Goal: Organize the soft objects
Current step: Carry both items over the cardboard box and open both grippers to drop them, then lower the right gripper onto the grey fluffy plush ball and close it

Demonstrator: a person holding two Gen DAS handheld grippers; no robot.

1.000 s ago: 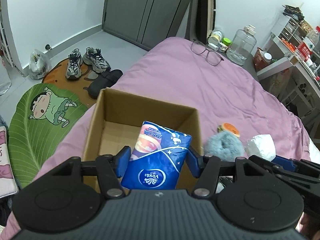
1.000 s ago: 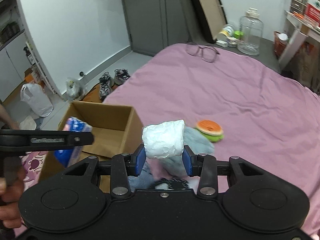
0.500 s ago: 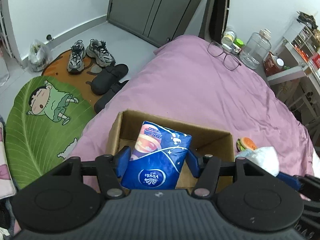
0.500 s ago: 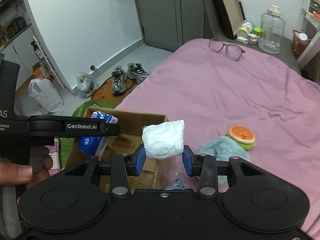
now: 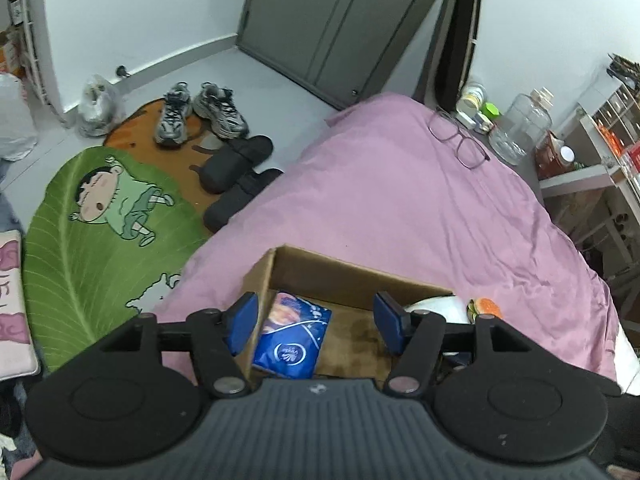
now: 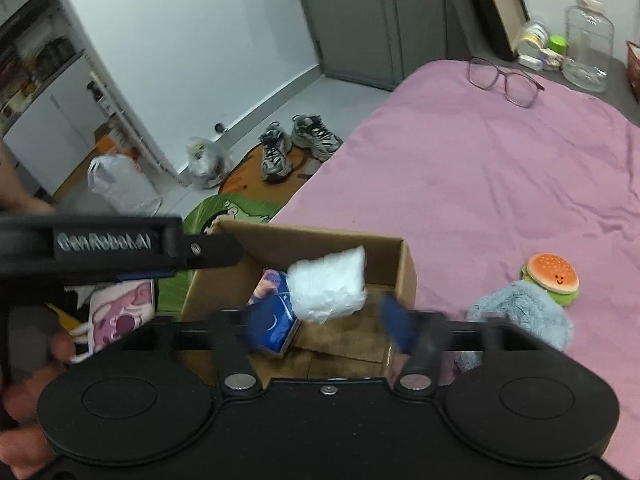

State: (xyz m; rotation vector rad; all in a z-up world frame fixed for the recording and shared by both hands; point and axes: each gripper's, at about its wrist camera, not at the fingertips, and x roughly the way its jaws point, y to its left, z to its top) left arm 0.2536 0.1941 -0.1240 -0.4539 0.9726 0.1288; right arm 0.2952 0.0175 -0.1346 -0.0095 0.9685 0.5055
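From the left wrist, the left gripper [image 5: 315,322] stands with its jaws apart and nothing pressed between them; they have just been opening. Below them the glossy blue plastic pack of tissues [image 5: 294,334] lies tilted against the left inner wall of the open brown cardboard box [image 5: 352,280], which sits at the near edge of the pink bedspread [image 5: 400,200]. The pack looks light, squashy and slick; its short edges would give the surest hold.

From the right wrist, the right gripper [image 6: 326,324] has also just been opening, its jaws wide and blurred. The crumpled white soft bundle [image 6: 328,286] sits free between them, over the box and touching the blue pack. It should weigh little and crush easily. To the right on the bedspread wait a fluffy grey-blue plush [image 6: 524,316] and a small burger-shaped squishy toy [image 6: 552,276], both best pinched across their middles.
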